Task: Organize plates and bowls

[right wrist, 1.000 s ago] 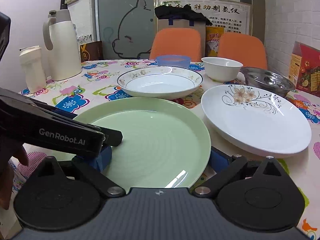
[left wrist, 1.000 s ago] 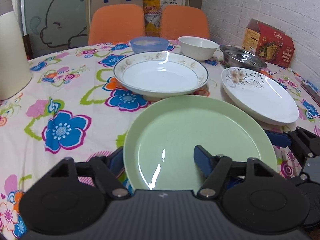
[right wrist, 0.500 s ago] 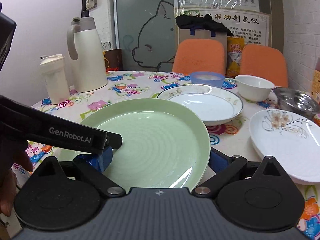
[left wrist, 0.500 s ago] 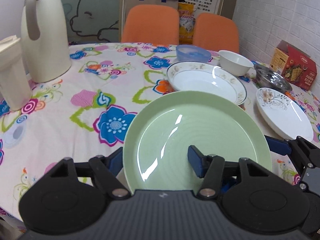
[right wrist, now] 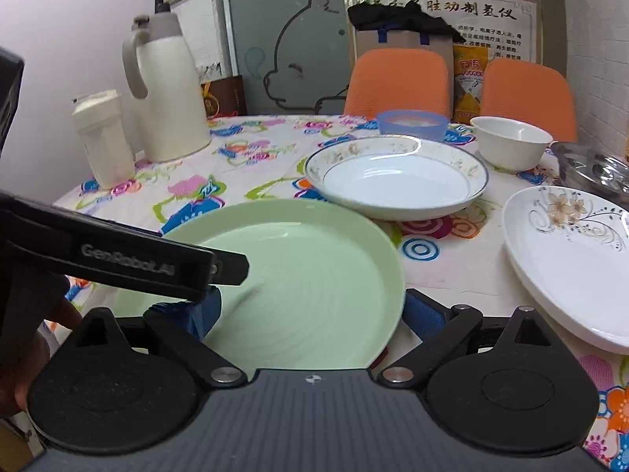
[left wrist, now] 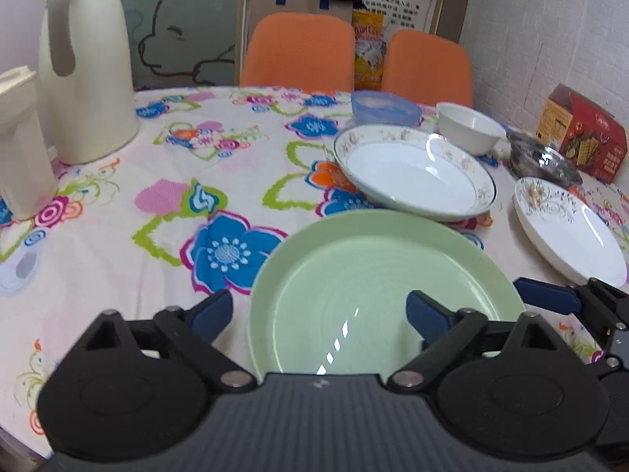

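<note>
Straddling the near rim of the green plate (left wrist: pixel 377 295) with the left tool (left wrist: pixel 320 310), fingers spread, one blue pad outside the edge and one over the plate's well, not pinching; bracketing the plate's opposite edge with the right tool (right wrist: pixel 310 310), likewise spread wide, gripping nothing; resting flat on the floral counter (left wrist: pixel 157 212), just before the gold-rimmed deep plate (left wrist: pixel 412 173), the flower-painted white plate (right wrist: pixel 566 259) lying to the right; probably handling as stiff, glossy, slippery and breakable; best clamping across the raised rim, from two sides, keeping level.
</note>
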`<state>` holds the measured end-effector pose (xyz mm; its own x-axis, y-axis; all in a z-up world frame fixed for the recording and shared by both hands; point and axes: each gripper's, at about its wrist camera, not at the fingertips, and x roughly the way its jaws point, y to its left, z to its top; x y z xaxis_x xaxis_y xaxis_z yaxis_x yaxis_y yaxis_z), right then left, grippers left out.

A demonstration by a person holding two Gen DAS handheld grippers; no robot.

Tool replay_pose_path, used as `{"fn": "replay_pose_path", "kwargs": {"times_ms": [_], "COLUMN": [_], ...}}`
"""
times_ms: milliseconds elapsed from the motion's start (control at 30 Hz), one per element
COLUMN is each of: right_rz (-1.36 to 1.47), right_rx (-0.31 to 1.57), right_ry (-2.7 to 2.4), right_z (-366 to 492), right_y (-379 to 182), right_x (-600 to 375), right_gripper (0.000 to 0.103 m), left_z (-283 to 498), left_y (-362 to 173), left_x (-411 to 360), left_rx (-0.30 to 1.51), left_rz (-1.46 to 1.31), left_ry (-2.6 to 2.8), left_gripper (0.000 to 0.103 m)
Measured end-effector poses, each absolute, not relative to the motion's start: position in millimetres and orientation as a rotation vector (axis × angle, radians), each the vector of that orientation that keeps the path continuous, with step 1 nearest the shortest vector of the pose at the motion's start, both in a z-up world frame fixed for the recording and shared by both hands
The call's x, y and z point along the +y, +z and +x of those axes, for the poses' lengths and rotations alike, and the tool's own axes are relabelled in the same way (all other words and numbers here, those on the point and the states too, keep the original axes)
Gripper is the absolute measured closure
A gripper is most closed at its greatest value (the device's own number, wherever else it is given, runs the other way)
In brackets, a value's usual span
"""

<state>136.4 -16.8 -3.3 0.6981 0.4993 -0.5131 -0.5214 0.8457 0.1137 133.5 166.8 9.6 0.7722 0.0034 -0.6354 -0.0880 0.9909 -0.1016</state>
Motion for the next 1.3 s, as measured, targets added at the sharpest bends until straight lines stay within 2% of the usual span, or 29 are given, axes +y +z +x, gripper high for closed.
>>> {"fn": "replay_pose_path", "kwargs": {"times_ms": [167, 533, 733, 867, 1067, 1300], "right_rz": [0.035, 0.070, 0.015, -0.057, -0.120, -0.143], "right_rx": [0.480, 0.466, 0.469, 0.446, 0.542, 0.686], "right_ry": [0.466, 0.326, 0.344, 0.406, 0.421, 0.370], "right_z": [128, 152, 165, 199, 266, 307], "right_y": [18, 30, 35, 49, 38, 15], "right_x": [-60, -108, -107, -85, -39, -15], "right_gripper": [0.016, 0.016, 0.016, 0.016, 0.016, 0.017], "left_z": [130, 153, 172, 214, 282, 327], "left_y": [34, 49, 53, 59, 40, 19], "left_x": [176, 145, 132, 147, 174, 176], "left_rx": [0.604, 0.603, 0.599, 0.613, 0.750, 0.825], "left_rz": [-0.129, -0.130, -0.067, -0.066, -0.134, -0.135], "left_ry": [0.067, -0.022, -0.037, -0.018, -0.027, -0.067], "left_gripper": [0.002, 0.002, 0.002, 0.002, 0.002, 0.002]}}
